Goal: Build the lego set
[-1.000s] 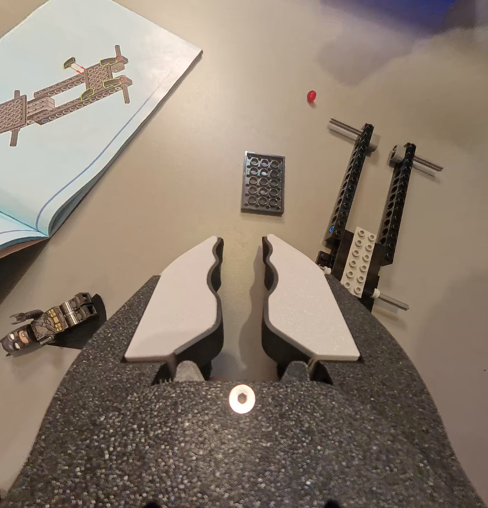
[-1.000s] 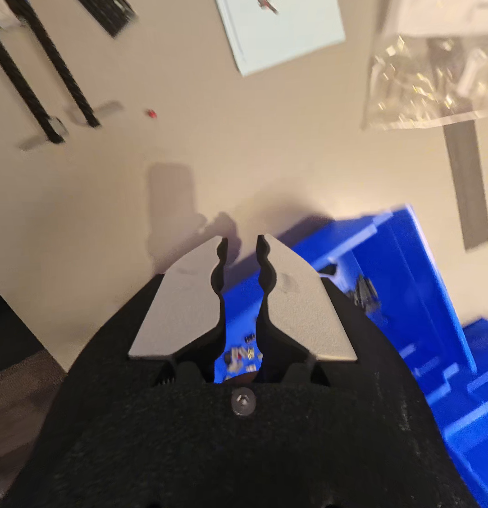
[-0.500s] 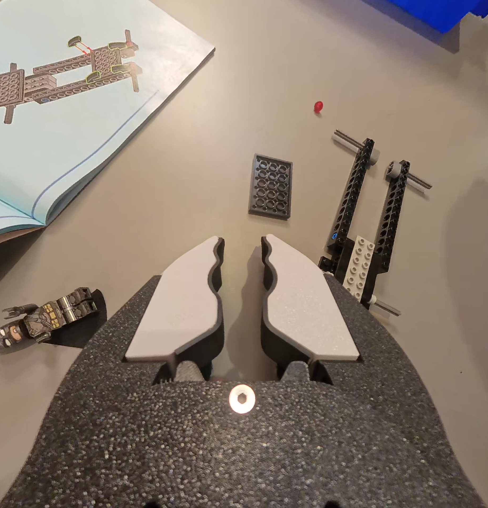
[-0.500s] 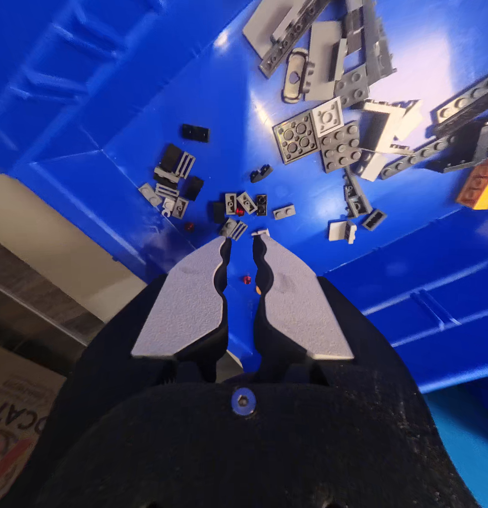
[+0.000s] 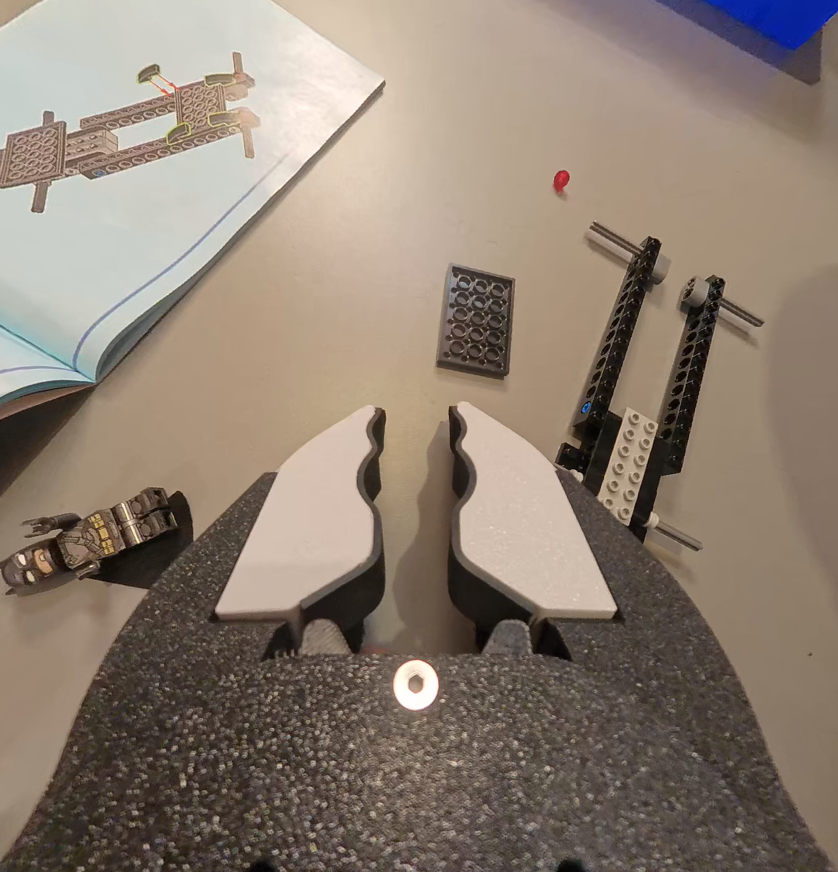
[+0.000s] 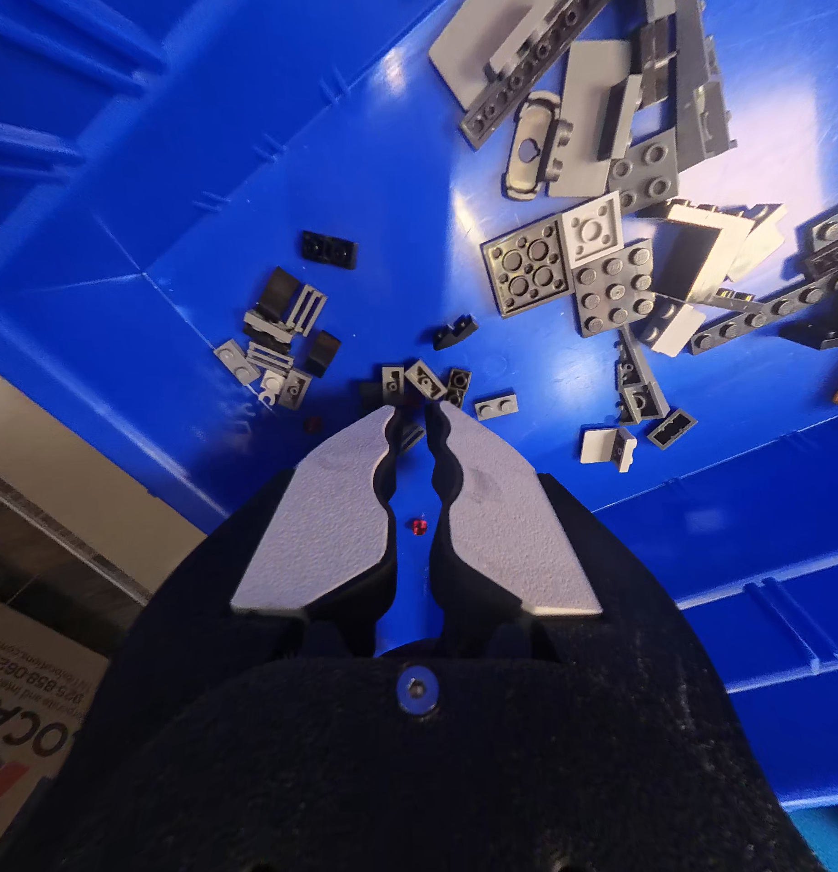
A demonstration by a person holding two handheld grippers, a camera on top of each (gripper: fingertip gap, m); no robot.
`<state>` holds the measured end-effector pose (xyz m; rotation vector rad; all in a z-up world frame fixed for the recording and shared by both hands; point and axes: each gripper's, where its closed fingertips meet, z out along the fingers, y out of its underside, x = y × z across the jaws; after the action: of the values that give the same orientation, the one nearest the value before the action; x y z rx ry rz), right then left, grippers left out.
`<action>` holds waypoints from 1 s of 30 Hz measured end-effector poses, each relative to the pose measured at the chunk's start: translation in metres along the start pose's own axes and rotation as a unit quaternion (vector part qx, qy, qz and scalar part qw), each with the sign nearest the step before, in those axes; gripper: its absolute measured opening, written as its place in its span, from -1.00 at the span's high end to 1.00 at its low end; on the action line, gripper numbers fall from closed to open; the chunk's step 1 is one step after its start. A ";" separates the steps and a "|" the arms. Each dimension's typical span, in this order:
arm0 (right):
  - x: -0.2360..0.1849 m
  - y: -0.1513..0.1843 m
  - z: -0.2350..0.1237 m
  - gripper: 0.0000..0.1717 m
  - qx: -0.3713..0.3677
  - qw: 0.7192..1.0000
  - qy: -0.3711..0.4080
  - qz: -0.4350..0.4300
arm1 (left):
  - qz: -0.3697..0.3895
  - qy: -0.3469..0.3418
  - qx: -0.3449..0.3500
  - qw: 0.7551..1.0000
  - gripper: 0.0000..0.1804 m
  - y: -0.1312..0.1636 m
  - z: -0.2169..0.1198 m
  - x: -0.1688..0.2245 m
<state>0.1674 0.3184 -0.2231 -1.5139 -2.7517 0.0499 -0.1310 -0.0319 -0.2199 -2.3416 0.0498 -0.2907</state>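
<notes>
The left gripper (image 5: 417, 415), spread and empty, hovers over the table; a dark plate (image 5: 476, 321) lies just ahead. The right gripper (image 6: 412, 415), narrowly parted and pinching nothing visible, hangs in the blue bin (image 6: 218, 188) above small grey bricks (image 6: 424, 377): light, stiff, probably slippery, best taken by the sides.

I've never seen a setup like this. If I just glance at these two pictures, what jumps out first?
Probably the bright blue bin in the right wrist view, its floor strewn with small grey and black toy bricks, the right gripper poised low over them. In the left view, an open pale-blue instruction booklet lies at upper left, with a half-built black brick frame at right and a dark minifigure lying at lower left.
</notes>
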 end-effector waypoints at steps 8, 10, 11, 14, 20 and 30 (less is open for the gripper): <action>0.000 -0.004 0.003 0.89 0.017 1.000 0.003 -0.006 | 0.003 -0.002 -0.001 1.000 0.71 0.000 0.000 0.000; 0.000 -0.004 0.003 0.92 0.018 1.000 0.004 -0.005 | 0.003 -0.001 -0.001 1.000 0.71 0.000 0.000 0.000; 0.000 -0.004 0.003 0.93 0.021 1.000 0.004 -0.007 | 0.003 -0.002 -0.001 1.000 0.71 0.000 0.000 0.000; 0.001 -0.005 0.003 0.93 0.028 1.000 0.009 -0.007 | 0.004 -0.001 -0.001 1.000 0.71 0.000 0.000 0.000; 0.005 -0.008 -0.013 0.93 0.049 0.998 0.029 0.011 | 0.009 -0.001 -0.003 1.000 0.70 0.001 0.001 0.002; -0.011 -0.076 -0.093 0.93 0.094 0.990 0.105 -0.024 | -0.007 -0.004 0.081 0.997 0.70 -0.016 -0.019 -0.004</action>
<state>0.1108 0.2710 -0.1280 -1.3235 -2.5366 0.1376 -0.1397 -0.0333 -0.1961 -2.1836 0.0050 -0.2809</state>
